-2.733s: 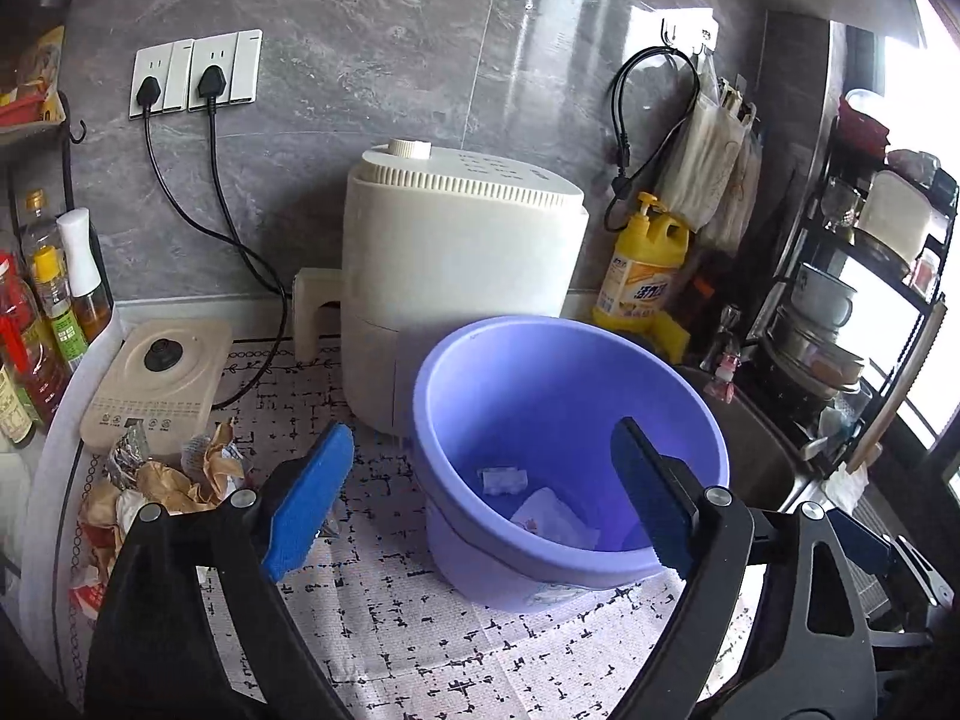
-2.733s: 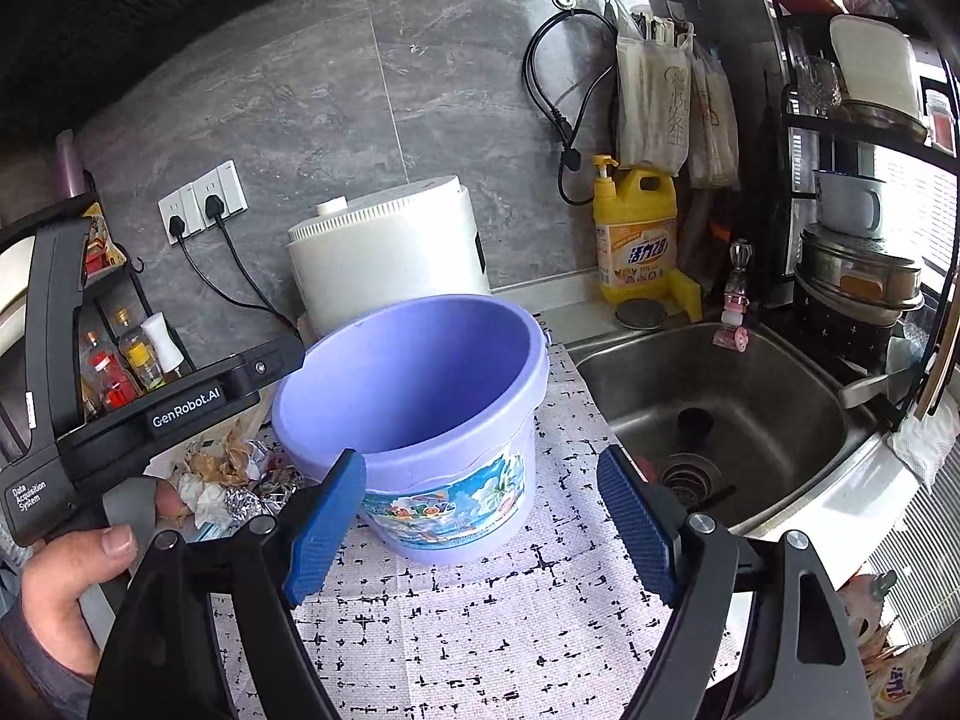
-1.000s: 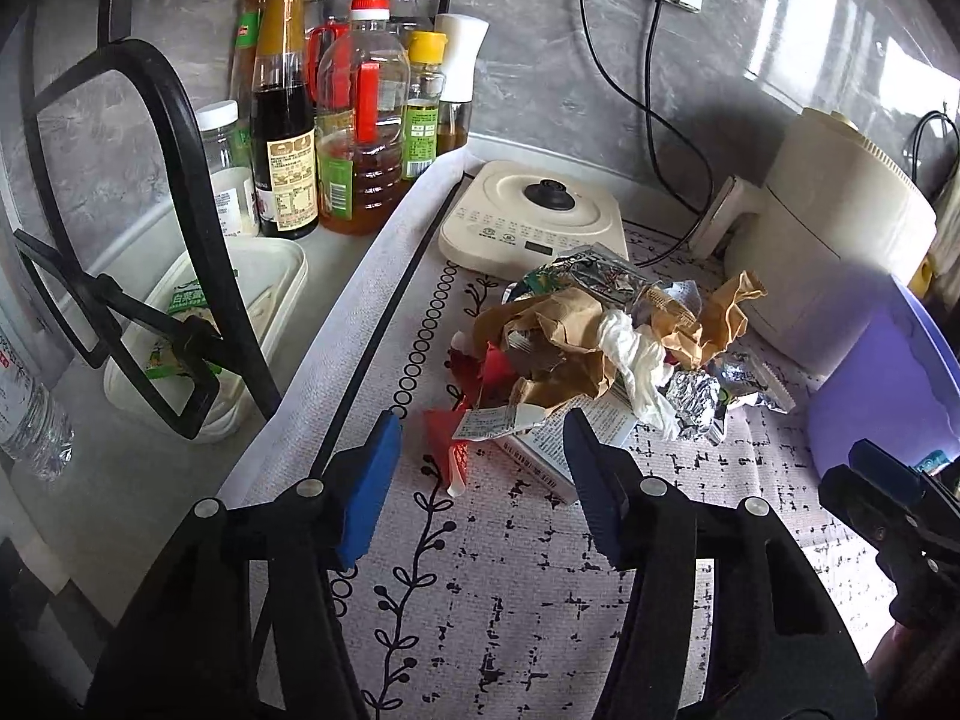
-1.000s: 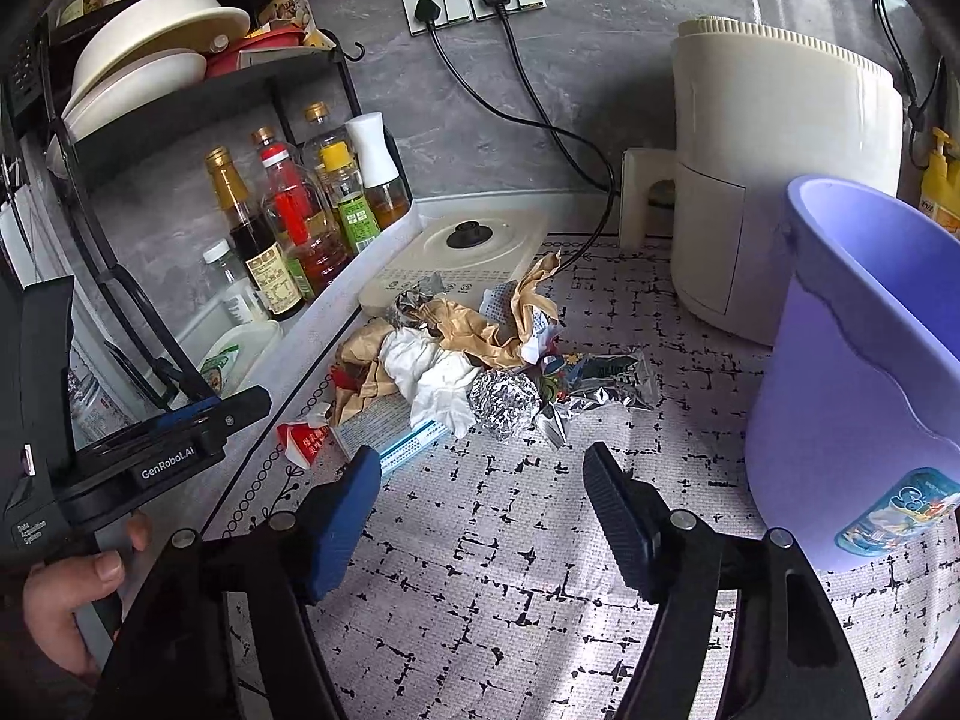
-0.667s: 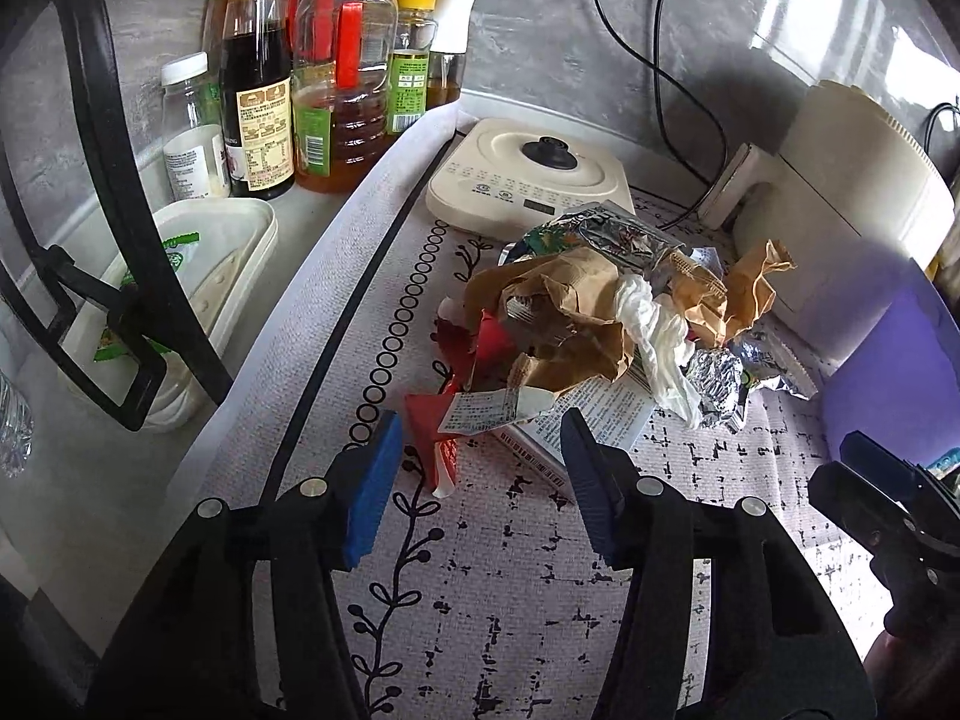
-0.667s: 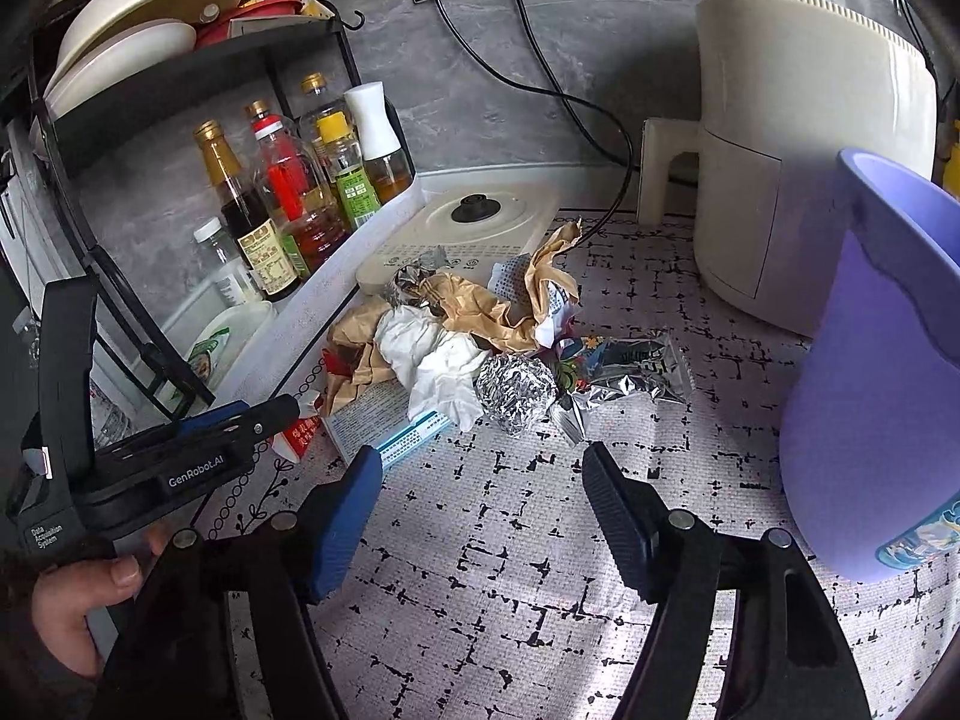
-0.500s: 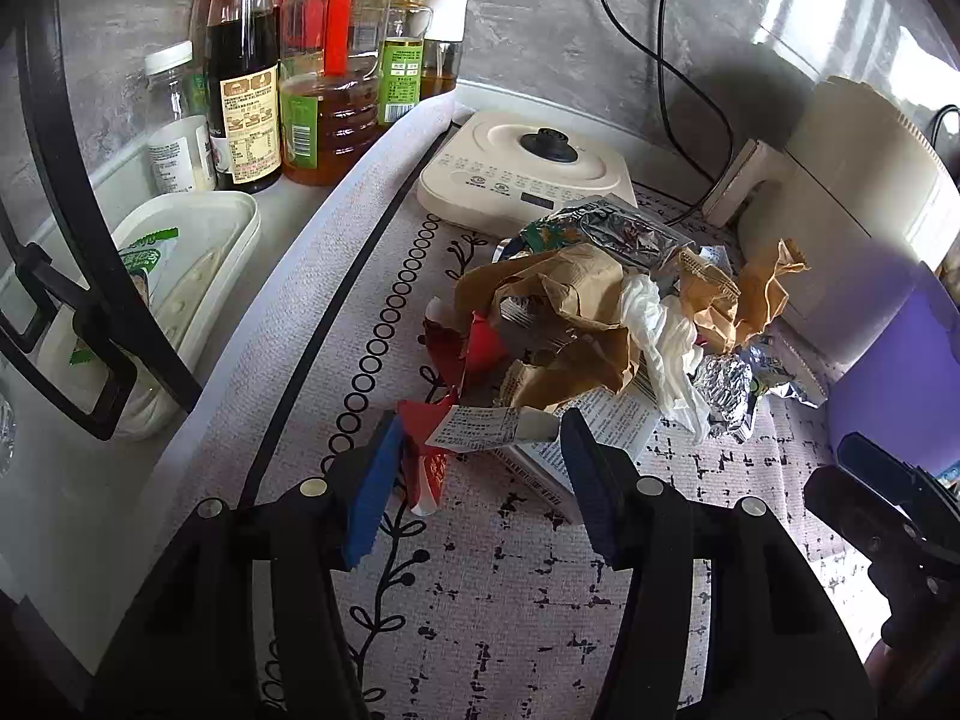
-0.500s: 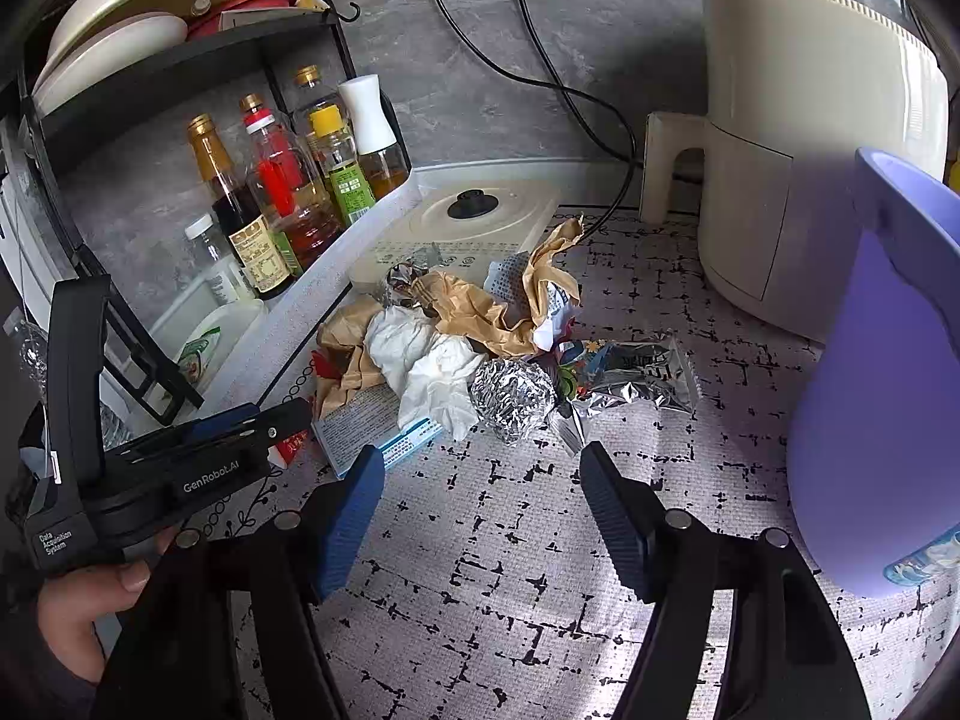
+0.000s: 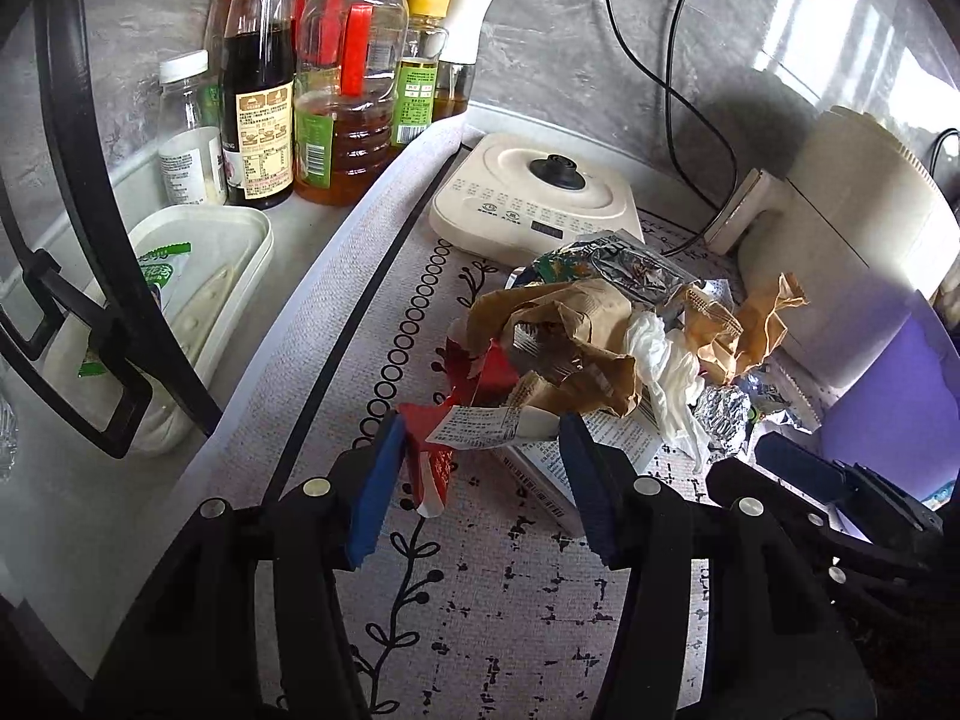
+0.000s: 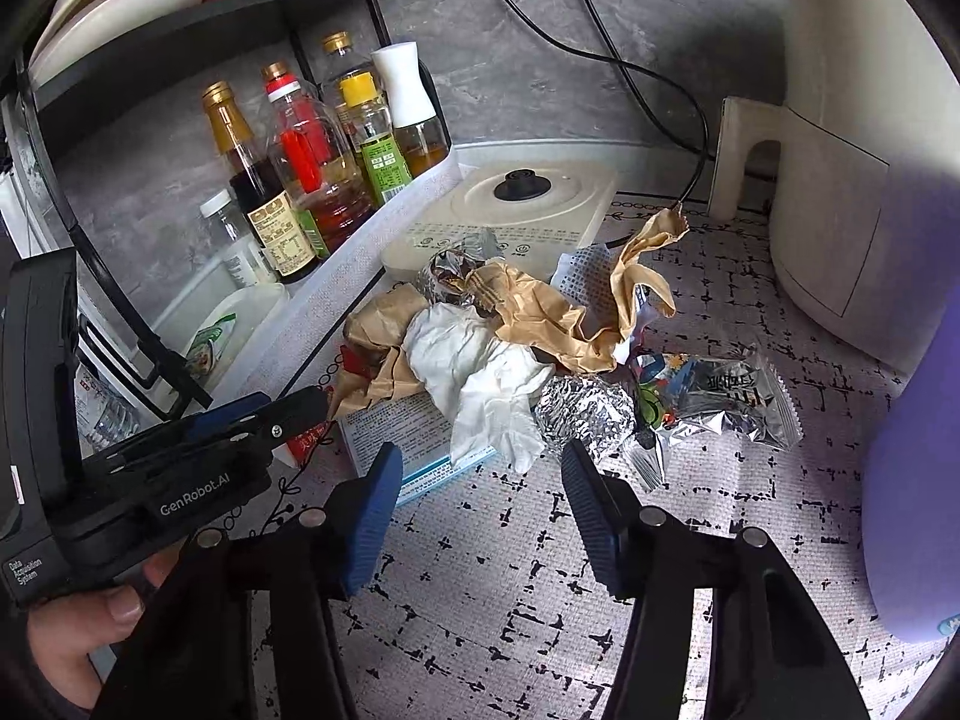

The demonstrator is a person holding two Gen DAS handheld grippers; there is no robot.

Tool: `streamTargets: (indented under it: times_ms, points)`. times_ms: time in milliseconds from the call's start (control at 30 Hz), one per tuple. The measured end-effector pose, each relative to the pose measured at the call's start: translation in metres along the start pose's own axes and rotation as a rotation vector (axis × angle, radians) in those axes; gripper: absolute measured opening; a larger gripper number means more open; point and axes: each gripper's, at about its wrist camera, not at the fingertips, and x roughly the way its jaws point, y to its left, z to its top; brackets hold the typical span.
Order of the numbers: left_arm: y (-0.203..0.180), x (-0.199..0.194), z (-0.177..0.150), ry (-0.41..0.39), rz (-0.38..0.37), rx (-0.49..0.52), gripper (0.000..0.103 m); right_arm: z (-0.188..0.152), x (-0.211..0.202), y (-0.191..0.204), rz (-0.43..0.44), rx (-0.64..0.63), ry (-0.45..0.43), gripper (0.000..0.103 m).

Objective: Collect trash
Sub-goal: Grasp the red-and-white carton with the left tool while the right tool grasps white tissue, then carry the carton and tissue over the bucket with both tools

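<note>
Both jaws spread: left gripper [image 9: 477,462] straddles a red wrapper [image 9: 429,450] at the trash pile [image 10: 498,348] mid-counter; right gripper [image 10: 477,495] hovers near. Purple bucket [image 10: 918,480] waits alongside; most trash remains.

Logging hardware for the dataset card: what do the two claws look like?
Both are black plastic frames with silver rivets and ribbed blue fingers. In the right wrist view, the left claw has white "GenRobot.AI" and "Data Acquisition System" lettering on its body; a bare hand grips it. No cables visible.
</note>
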Motion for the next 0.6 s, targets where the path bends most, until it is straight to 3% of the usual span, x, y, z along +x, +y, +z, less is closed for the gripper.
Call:
streamTargets:
  times_ms: [67,200,267,333,600]
  points:
    - [0.001,-0.004,0.003,-0.011,0.001,0.0,0.053,0.002,0.007,0.0,0.007,-0.002,0.01,0.042]
    - [0.003,-0.005,0.006,-0.022,0.012,0.005,0.053,0.003,0.02,0.001,0.006,-0.013,0.016,0.038]
    - [0.004,-0.004,0.007,-0.022,0.02,0.001,0.053,0.002,0.026,0.001,0.004,-0.024,0.036,0.016]
    - [0.003,-0.003,0.008,-0.022,0.023,0.004,0.053,0.001,0.024,0.0,-0.005,-0.029,0.03,0.005]
    - [-0.004,-0.01,0.009,-0.045,0.03,0.016,0.053,-0.002,-0.004,0.002,-0.009,-0.041,-0.015,0.003]
